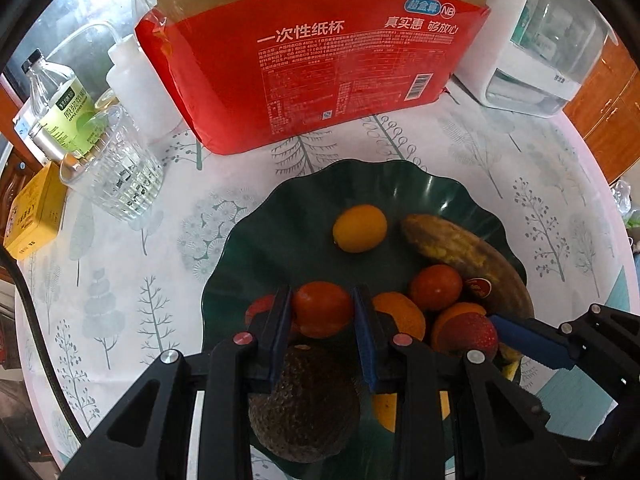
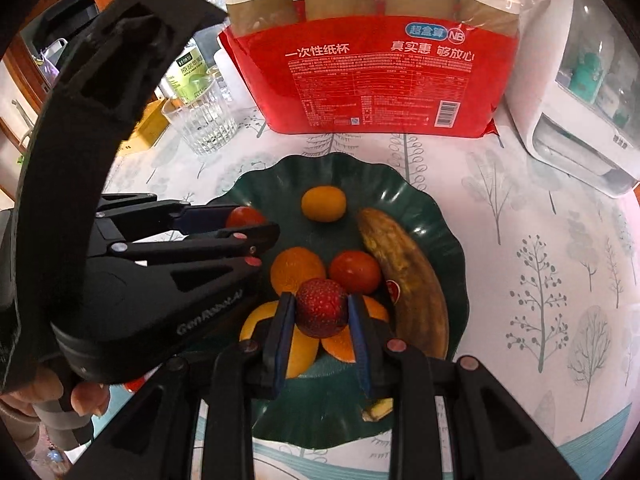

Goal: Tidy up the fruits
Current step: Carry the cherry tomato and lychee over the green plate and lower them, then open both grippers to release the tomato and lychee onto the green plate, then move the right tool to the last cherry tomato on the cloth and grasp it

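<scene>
A dark green wavy plate [image 1: 304, 208] [image 2: 280, 184] holds several fruits. My left gripper [image 1: 322, 312] is shut on a small red tomato [image 1: 322, 309], just above the plate; it also shows in the right wrist view [image 2: 244, 218]. A dark avocado [image 1: 304, 404] lies under its fingers. My right gripper [image 2: 321, 312] is shut on a red strawberry [image 2: 321, 307], seen too in the left wrist view [image 1: 470, 332]. On the plate lie a small yellow citrus [image 1: 359, 228] [image 2: 323, 203], a brown banana [image 1: 460, 252] [image 2: 404, 276], a second tomato [image 1: 435, 287] [image 2: 354, 272] and orange pieces [image 2: 297, 268].
A red pack of paper cups [image 1: 312, 68] [image 2: 380, 72] stands behind the plate. A clear glass [image 1: 116, 176] [image 2: 202, 120], a vinegar bottle [image 1: 60, 108], a white squeeze bottle [image 1: 140, 84] and a yellow box [image 1: 34, 212] stand at left. A white appliance [image 1: 532, 40] [image 2: 580, 100] stands at right.
</scene>
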{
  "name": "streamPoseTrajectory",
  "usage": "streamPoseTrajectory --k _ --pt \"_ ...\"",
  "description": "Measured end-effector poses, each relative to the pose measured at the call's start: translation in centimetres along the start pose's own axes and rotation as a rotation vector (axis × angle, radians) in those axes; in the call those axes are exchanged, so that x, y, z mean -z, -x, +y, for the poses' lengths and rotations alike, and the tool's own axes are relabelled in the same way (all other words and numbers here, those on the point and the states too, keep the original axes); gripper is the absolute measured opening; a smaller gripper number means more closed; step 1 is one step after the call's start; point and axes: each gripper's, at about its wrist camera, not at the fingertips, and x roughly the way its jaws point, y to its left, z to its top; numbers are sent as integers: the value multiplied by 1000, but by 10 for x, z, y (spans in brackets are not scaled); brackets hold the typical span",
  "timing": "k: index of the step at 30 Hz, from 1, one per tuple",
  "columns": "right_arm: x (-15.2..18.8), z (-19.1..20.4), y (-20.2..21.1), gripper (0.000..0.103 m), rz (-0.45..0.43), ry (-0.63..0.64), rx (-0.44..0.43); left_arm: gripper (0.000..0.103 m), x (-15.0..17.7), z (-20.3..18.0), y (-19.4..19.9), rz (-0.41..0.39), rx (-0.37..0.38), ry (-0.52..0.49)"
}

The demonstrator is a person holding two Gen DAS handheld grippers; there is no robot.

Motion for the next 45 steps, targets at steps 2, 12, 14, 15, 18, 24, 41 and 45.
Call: streamPoseTrajectory --k 2,12,14,15,18,24,41,45 --pt "1 1 0 28 -2 2 3 33 0 0 -1 -1 -6 -1" --pt "6 6 4 36 -2 27 20 74 8 3 13 -25 -59 -6" --pt "7 7 5 37 -3 25 18 79 9 4 17 -28 -68 5" --pt "7 7 6 37 -5 24 17 82 10 5 19 -30 -69 10" --pt "8 7 9 39 -8 17 12 84 12 7 25 -28 -64 23" --pt "12 8 21 46 -19 0 9 86 18 6 41 -44 -87 20" --pt "49 35 94 46 -61 40 -34 98 83 9 140 -129 -153 109" --pt "60 47 114 46 -68 58 -55 101 110 16 173 -146 -177 161"
